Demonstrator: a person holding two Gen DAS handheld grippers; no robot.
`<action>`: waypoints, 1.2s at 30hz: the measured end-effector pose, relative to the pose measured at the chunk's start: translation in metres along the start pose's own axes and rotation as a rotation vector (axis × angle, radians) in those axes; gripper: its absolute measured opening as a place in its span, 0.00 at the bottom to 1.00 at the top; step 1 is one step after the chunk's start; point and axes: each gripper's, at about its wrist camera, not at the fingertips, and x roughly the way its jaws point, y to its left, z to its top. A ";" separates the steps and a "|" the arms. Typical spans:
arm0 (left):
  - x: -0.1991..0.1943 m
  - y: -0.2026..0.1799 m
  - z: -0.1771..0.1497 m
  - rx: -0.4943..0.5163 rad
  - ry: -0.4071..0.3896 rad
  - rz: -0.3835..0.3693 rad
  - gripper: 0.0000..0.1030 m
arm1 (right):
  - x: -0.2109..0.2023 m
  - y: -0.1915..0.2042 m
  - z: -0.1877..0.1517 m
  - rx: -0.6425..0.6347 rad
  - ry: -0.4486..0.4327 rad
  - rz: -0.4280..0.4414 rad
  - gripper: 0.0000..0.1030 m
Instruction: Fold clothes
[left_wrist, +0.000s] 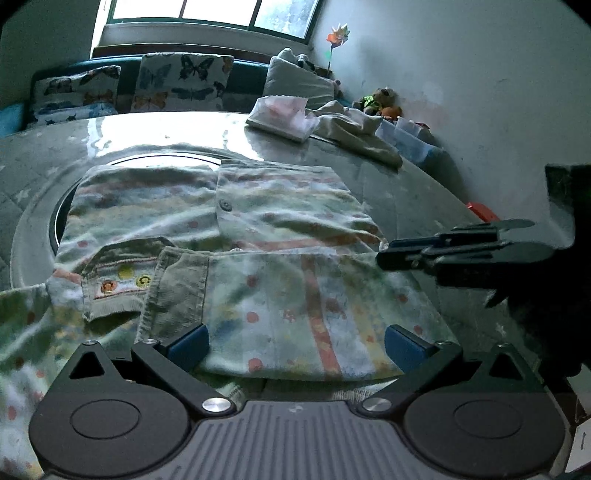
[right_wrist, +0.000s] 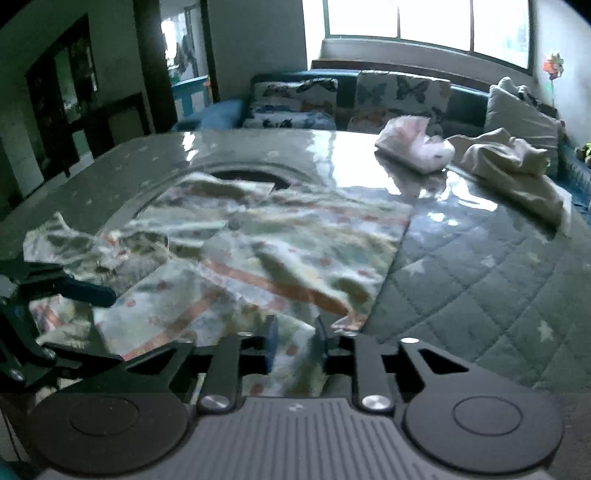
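The shirt (left_wrist: 266, 236) lies spread on the table (left_wrist: 424, 192), partly over a round dark inset in the tabletop. It is pale with orange stripes and dots, and its near part is folded back over itself, so a striped flap lies nearest the left camera. The collar and a small pocket with coloured patches show at the left of that view.

The left tool (left_wrist: 295, 347) sits low and level at the near edge of the shirt, pointing across the table toward the window. Its jaws stand wide apart, one blue pad at each side of the folded flap, with nothing held between them. The cloth lies flat under the gap.

The right tool (right_wrist: 295, 347) comes in from the right side of the shirt, also low and roughly level. Its jaws are drawn close together and a bunched edge of the shirt sits between them, pinched and lifted slightly off the table. In the left view this tool (left_wrist: 443, 251) appears edge-on over the shirt's right border, its fingers pointing left.

Farther back on the table lie a folded pink cloth (left_wrist: 284, 118) and a cream garment (left_wrist: 354, 129), well apart from the shirt.
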 end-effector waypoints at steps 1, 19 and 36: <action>-0.001 0.001 0.000 -0.003 -0.001 -0.003 1.00 | 0.000 0.004 0.001 -0.009 0.000 0.010 0.24; -0.072 0.068 -0.021 -0.193 -0.083 0.158 1.00 | 0.018 0.089 0.021 -0.183 -0.006 0.210 0.36; -0.157 0.207 -0.042 -0.479 -0.284 0.690 0.77 | 0.023 0.119 0.021 -0.249 0.011 0.229 0.36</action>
